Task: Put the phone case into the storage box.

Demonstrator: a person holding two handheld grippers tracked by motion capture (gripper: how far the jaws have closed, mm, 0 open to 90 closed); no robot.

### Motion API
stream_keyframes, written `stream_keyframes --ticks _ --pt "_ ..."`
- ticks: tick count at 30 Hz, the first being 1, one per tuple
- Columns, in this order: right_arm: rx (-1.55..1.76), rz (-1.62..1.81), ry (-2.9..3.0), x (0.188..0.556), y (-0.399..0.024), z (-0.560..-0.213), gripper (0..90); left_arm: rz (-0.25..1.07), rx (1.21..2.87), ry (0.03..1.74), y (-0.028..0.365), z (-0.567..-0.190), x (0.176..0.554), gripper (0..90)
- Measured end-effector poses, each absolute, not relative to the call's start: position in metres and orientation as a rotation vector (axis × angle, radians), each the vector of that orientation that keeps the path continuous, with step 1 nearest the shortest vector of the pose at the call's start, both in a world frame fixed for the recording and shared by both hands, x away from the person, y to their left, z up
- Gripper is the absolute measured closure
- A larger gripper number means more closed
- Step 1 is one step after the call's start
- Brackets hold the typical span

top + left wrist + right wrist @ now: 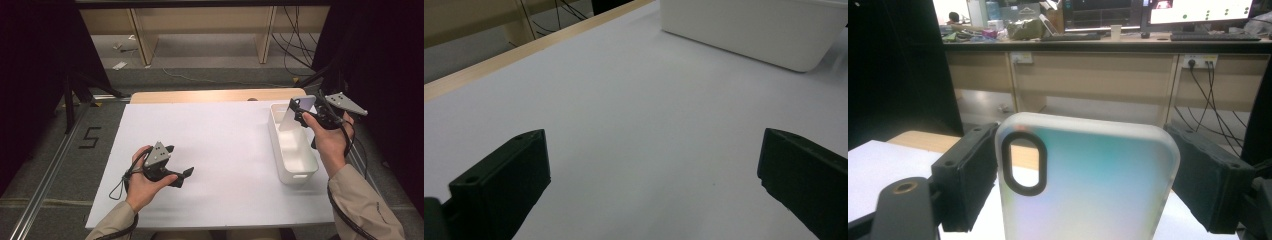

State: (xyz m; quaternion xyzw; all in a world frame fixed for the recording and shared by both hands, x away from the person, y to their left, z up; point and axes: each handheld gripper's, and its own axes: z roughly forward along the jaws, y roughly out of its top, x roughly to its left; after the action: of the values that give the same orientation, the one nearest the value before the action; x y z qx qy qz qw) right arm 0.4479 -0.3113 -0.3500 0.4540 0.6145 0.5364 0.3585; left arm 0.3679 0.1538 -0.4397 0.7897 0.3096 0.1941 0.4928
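Note:
A translucent white phone case (pixel 290 120) with an oval camera cutout stands tilted above the far end of a white plastic bin (pixel 295 172). My right gripper (pixel 303 111) is shut on the case, its black pads pressing on the two long sides of the case (pixel 1098 185) in the right gripper view (pixel 1083 165). My left gripper (pixel 184 176) rests low over the white sheet at the near left. Its jaws stand wide apart in the left gripper view (pixel 651 150), with nothing between them. The bin (pixel 749 30) shows ahead of it, at the upper right.
A white sheet (pixel 220 150) covers the table, with a wooden edge (pixel 210 96) at the far side. The bin stands along the sheet's right side. Beyond the table are a wooden shelf frame (pixel 145 45), cables on the floor and dark curtains on both sides.

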Motion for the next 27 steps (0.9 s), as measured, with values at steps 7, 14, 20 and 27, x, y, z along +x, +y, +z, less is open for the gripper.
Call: stream_keyframes --ticks 7,14,20,27 --pt "1.177 1.383 1.577 0.4513 -0.3122 -0.3496 18.5 0.467 1.919 0.752 0.1536 -0.4403 0.3681 0.0" --pt "1.177 1.381 1.574 0.4546 -0.3127 -0.3491 18.5 0.469 1.916 0.752 0.1540 -0.4402 0.3682 0.0" --pt "1.176 1.378 1.571 0.4566 -0.3139 -0.3492 18.5 0.466 1.919 0.752 0.1537 -0.4406 0.3684 0.0" --pt "1.163 1.366 1.573 0.4581 -0.3123 -0.3488 18.5 0.467 1.917 0.752 0.1535 -0.4403 0.3681 0.0"
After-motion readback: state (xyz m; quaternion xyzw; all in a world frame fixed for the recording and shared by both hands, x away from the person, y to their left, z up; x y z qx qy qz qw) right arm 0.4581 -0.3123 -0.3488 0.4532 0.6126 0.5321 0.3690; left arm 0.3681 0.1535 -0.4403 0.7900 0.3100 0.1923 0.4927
